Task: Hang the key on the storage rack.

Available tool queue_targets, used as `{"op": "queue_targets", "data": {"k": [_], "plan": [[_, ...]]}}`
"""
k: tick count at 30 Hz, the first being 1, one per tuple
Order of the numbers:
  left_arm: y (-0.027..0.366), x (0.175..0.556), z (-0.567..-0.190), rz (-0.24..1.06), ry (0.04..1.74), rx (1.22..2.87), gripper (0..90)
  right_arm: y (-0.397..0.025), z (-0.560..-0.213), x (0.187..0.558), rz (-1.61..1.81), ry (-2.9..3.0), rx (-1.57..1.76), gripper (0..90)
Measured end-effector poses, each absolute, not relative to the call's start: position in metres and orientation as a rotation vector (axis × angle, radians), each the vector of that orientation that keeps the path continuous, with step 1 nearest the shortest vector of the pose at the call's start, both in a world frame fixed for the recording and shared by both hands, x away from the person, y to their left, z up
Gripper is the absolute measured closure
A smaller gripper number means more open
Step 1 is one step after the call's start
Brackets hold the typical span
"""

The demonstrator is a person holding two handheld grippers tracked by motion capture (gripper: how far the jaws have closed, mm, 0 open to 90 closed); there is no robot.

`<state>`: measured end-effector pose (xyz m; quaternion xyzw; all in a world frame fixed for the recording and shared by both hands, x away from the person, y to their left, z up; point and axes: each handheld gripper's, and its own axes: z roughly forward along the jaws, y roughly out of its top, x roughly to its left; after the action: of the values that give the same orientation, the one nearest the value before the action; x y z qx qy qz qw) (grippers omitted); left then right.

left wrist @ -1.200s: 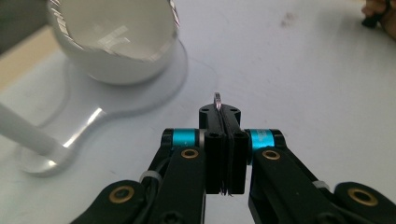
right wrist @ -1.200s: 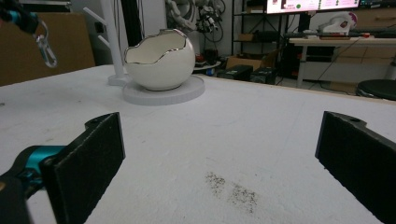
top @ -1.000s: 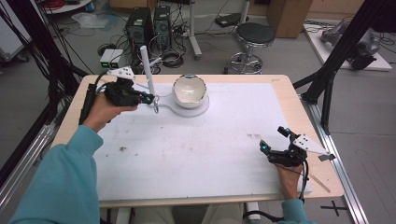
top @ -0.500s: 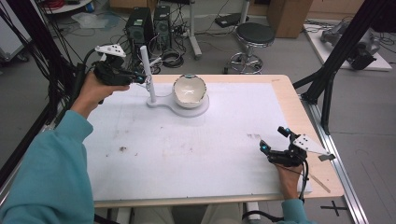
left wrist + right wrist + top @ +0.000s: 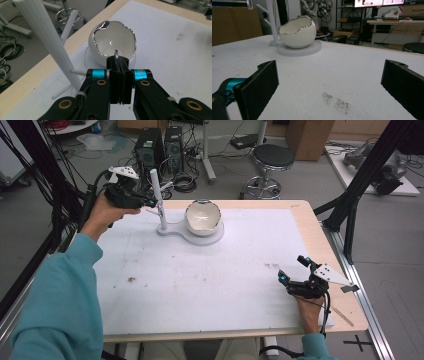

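A white stand has a round base [image 5: 176, 231], an upright post [image 5: 158, 195] with short side pegs, and a cracked-egg-shaped white bowl [image 5: 202, 216] with a silver rim. My left gripper [image 5: 149, 202] is held in the air just left of the post, about halfway up it. It is shut on a small silver metal ring [image 5: 116, 53] whose loop pokes out past the jaw tips, seen in the left gripper view over the egg bowl [image 5: 113, 41]. My right gripper [image 5: 292, 269] rests open and bare on the mat at the front right, facing the egg bowl [image 5: 297, 31].
A white mat [image 5: 200, 275] covers most of the wooden table [image 5: 320, 237]. Dark smudges [image 5: 131, 280] mark the mat at left, and grit [image 5: 335, 101] lies between the right jaws. Black frame legs [image 5: 350, 205] stand by the right edge; a stool [image 5: 271, 157] and computers stand behind.
My left gripper has lifted from low beside the stand's base up and back, and now hovers beside the post. The right gripper has stayed put.
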<state>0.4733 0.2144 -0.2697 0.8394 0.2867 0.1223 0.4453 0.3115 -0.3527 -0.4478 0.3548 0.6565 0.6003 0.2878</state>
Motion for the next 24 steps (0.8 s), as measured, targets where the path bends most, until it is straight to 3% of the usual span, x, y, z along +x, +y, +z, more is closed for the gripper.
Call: {"op": "queue_targets", "data": {"k": [24], "plan": [[0.210, 0.495, -0.294, 0.282, 0.777, 2.153, 88.4, -0.353, -0.448, 0.312, 1.603, 1.755, 0.947, 0.6]]}}
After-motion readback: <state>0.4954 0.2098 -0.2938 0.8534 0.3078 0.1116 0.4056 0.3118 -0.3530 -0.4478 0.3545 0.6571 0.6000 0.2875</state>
